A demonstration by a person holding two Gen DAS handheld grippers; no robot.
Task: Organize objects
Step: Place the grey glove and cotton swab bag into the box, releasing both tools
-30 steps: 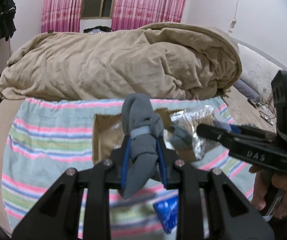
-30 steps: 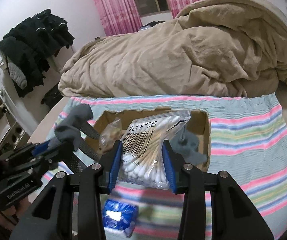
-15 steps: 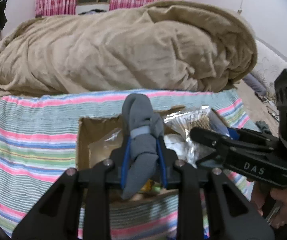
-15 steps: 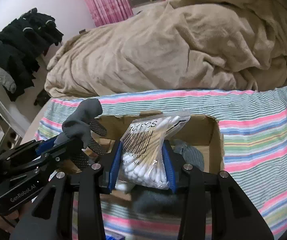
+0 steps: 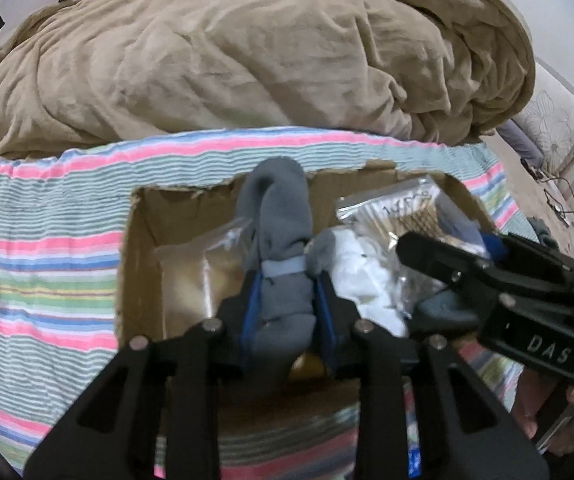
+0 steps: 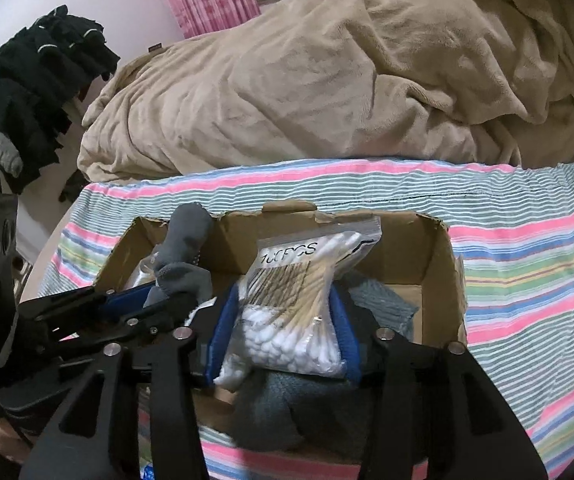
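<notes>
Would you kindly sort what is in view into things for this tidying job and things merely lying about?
Job:
grey rolled sock in left hand-held gripper
clear bag of cotton swabs in right hand-held gripper
brown cardboard box

Lying about:
beige crumpled blanket
black hanging clothes

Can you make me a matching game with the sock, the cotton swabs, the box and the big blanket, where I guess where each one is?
Things:
1. grey sock
2. bag of cotton swabs
3. cardboard box
4. tan blanket

Places:
A. sitting open on the striped cloth
B. pinched in the right tongs
C. piled up behind the striped cloth
D. pinched in the left tongs

Right pairs: 1-D, 2-B, 3-A, 4-C
</notes>
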